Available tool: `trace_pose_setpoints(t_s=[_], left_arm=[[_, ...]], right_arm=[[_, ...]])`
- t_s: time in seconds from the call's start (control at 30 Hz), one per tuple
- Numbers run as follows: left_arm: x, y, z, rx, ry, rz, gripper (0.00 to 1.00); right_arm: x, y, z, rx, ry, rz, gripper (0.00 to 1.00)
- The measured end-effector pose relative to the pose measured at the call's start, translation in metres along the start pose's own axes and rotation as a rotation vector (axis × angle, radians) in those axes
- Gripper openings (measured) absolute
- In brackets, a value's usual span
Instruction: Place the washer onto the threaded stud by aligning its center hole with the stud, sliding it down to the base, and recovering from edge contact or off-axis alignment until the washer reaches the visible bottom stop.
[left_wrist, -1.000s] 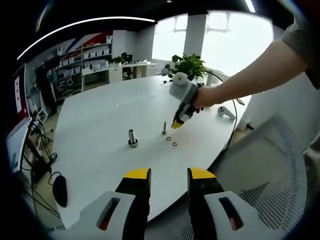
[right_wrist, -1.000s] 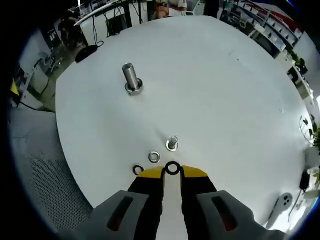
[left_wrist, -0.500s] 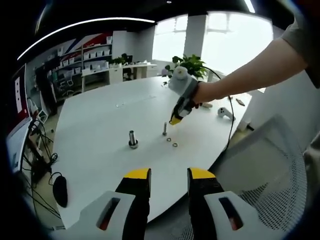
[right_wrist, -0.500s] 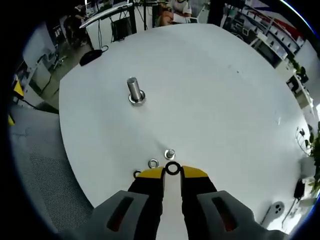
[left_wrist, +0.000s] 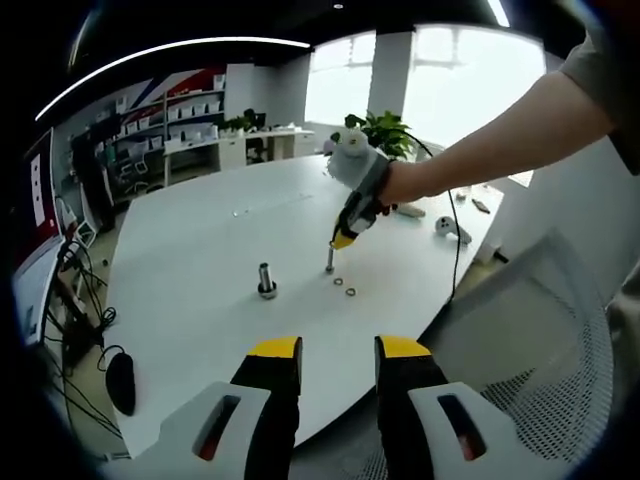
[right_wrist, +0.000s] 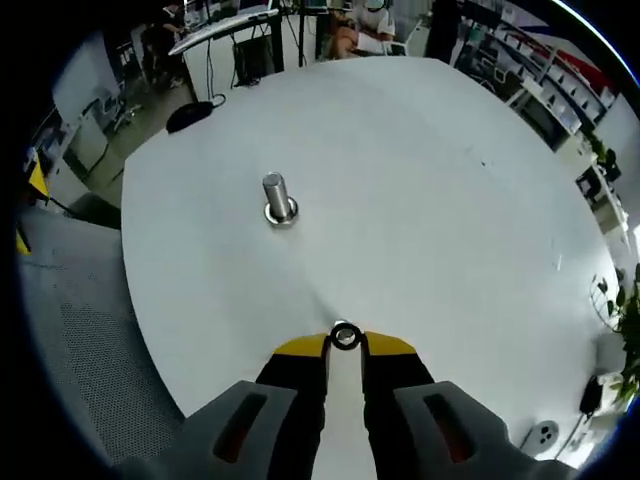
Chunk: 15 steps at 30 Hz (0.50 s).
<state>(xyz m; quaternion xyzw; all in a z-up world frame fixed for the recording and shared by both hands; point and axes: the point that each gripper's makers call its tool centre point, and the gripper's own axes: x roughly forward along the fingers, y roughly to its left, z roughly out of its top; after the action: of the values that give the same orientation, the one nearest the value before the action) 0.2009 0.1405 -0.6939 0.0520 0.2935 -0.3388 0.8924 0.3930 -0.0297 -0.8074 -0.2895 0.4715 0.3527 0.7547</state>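
On the white round worktop (left_wrist: 190, 270), in the left gripper view, a small threaded stud (left_wrist: 329, 259) is standing upright, with two loose washers (left_wrist: 344, 287) lying just beside it on the near side. A larger metal post (left_wrist: 266, 280) is standing apart from it, further to the left. The right tool (left_wrist: 341, 240) is coming in from the right, held by a person's hand (left_wrist: 395, 190), its yellow tips hanging directly above the top of the small stud; whether it is touching cannot be told at this size. The left tool (left_wrist: 338, 352) is rising from the bottom edge off the worktop's rim, its jaws standing narrowly apart and carrying nothing. A mesh chair (left_wrist: 530, 330) is sitting below right, and a potted plant (left_wrist: 378, 128) is standing at the far side. In the right gripper view, the right tool (right_wrist: 344, 345) is pinching a dark washer (right_wrist: 344, 336) by its edge between the yellow tips. The ring is sitting over a bright metal end seen through its centre hole, apparently the stud top, though the stud's body is hidden beneath. The larger post (right_wrist: 277, 198) is standing well apart, further up the worktop (right_wrist: 450, 220). A black mouse (right_wrist: 187, 115) is lying near the far rim.
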Motion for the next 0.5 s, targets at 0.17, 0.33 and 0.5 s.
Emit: trace_pose_setpoints(t_s=[0.17,0.33,0.5], left_arm=[[0.0000,0.0013,-0.0007,-0.009,0.001,0.002,0.27],[0.0005,0.0007,-0.0013,-0.007,0.005,0.000,0.27],[0.0008,0.0006,-0.0016,-0.007,0.008,-0.001,0.27]], right_arm=[[0.0046,-0.0014,-0.0022,-0.001,0.016,-0.001,0.14],[0.0069,-0.0018,-0.0018,0.003,0.020,0.007,0.14],[0.0088,-0.0023,-0.0016,-0.001,0.035,0.010,0.14]])
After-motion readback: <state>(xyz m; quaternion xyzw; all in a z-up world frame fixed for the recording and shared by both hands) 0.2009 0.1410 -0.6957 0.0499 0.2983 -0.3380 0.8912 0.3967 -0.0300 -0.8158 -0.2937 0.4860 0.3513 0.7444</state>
